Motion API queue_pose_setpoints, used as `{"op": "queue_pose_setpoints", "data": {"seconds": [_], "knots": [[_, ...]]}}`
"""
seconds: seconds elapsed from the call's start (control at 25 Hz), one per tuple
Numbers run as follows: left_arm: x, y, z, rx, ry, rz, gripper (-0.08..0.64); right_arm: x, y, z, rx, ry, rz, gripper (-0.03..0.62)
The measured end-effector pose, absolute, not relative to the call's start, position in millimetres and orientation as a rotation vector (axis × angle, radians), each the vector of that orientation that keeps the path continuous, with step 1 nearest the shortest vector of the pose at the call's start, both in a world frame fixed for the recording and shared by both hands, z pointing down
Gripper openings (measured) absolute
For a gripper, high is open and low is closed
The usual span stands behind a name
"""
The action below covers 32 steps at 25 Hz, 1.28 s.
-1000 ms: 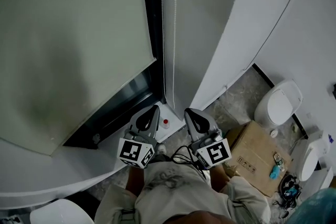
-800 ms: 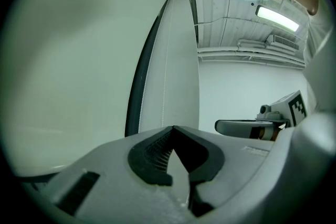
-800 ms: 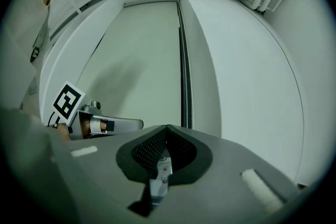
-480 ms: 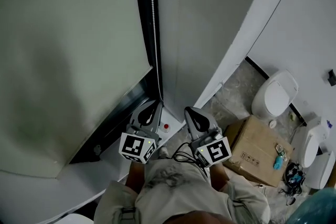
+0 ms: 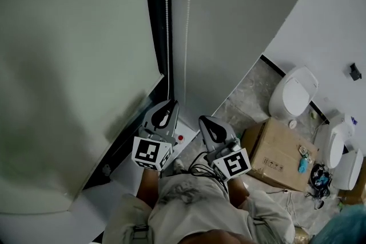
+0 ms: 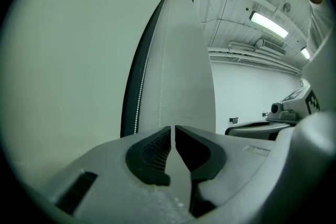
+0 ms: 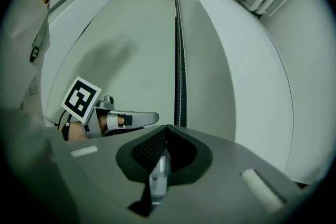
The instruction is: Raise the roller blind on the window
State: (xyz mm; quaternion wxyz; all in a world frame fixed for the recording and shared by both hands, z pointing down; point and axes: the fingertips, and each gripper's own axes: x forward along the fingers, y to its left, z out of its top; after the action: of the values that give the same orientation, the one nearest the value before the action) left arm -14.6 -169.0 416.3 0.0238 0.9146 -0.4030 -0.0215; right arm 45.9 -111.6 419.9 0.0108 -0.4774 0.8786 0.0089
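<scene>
The pale green roller blind (image 5: 74, 66) covers the window on the left, beside a black frame (image 5: 153, 20). Two strands of white bead chain (image 5: 167, 20) hang just right of the frame and show as beaded lines in the left gripper view (image 6: 139, 102) and the right gripper view (image 7: 182, 76). My left gripper (image 5: 168, 106) points up with its tip just below the left strand. Its jaws stand together with only a thin slit and nothing between them (image 6: 172, 131). My right gripper (image 5: 204, 122) sits lower and to the right, shut and empty (image 7: 166, 131), off the chain.
A grey-white wall panel (image 5: 240, 20) runs right of the chain. On the stone floor lie a cardboard box (image 5: 280, 157), a white toilet (image 5: 293, 94) and a second white fixture (image 5: 337, 151). A small white box with a red button (image 5: 180, 138) sits under the grippers, above dark cables (image 5: 200, 168).
My left gripper has risen a little, and its tip now lies under the chain. The right gripper has hardly moved. The head view has shifted, showing both chain strands.
</scene>
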Motion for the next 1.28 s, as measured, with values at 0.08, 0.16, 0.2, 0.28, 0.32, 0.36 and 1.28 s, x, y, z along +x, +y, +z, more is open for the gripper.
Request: {"op": "queue_pose_setpoints", "data": {"seconds": [0.08, 0.16, 0.2, 0.28, 0.32, 0.36, 1.28], "knots": [[-14.5, -173.6, 413.4, 2.831, -1.247, -0.072, 0.037, 44.8, -112.9, 419.6, -1.502, 2.742, 0.025, 0.012], [-10.9, -177.4, 410.1, 2.831, -1.248, -0.075, 0.041, 48.5, -114.5, 419.9, -1.522, 2.748, 0.012, 0.012], [-8.9, -179.8, 409.6, 2.831, -1.248, -0.072, 0.044, 50.1, -116.4, 419.6, -1.528, 2.752, 0.006, 0.011], [-4.9, -184.6, 410.1, 2.833, -1.248, -0.061, 0.053, 50.8, -119.4, 418.9, -1.508, 2.754, 0.017, 0.012], [-2.7, -186.4, 410.6, 2.834, -1.250, -0.054, 0.058, 51.2, -120.0, 419.8, -1.497, 2.758, 0.028, 0.012], [-0.4, -188.4, 411.1, 2.836, -1.254, -0.048, 0.063, 51.9, -120.6, 421.0, -1.491, 2.765, 0.036, 0.012], [36.4, -236.7, 425.6, 2.816, -1.281, -0.010, 0.115, 64.0, -147.4, 426.5, -1.374, 2.813, 0.010, 0.028]]}}
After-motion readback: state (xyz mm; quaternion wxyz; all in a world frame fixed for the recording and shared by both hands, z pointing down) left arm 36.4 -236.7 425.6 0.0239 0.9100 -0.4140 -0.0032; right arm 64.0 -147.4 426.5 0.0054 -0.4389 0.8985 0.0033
